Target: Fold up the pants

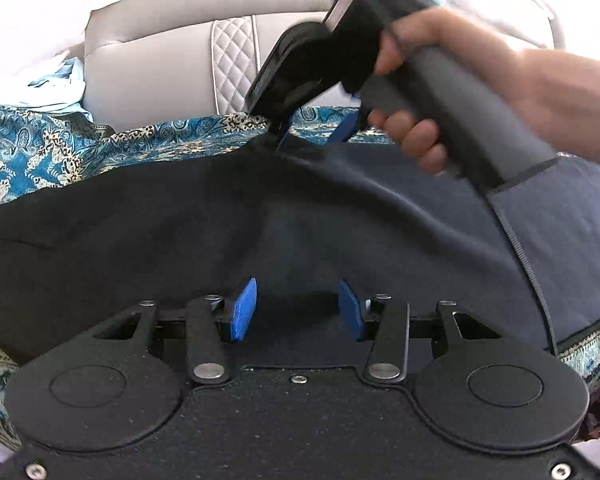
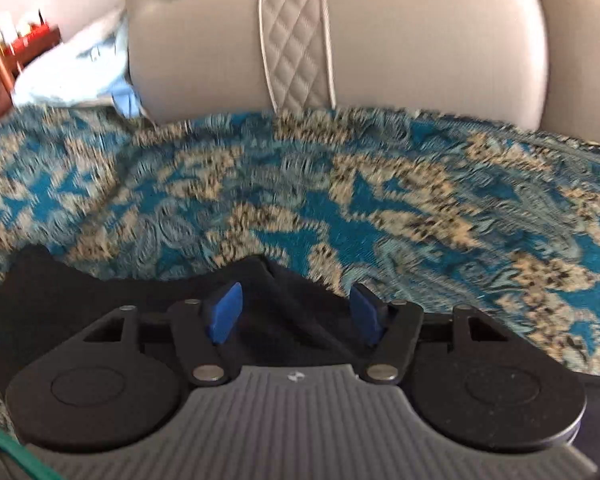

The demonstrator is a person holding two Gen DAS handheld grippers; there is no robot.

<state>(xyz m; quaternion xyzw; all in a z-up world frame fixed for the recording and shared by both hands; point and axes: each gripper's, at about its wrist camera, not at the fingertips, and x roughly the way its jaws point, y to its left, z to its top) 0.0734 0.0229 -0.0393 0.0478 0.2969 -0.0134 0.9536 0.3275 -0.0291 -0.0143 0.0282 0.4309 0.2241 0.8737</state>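
Bedspread (image 2: pixel 380 184) under dark pants (image 1: pixel 180 232); my right gripper (image 2: pixel 296 312) sits at their far edge, left gripper (image 1: pixel 298 308) over the middle. Both grippers apart, nothing clamped.

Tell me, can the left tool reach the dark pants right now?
Probably yes. The left tool is right above the dark pants, its fingers apart with cloth showing between them and nothing in the way. The right tool works at the far edge, clear of it.
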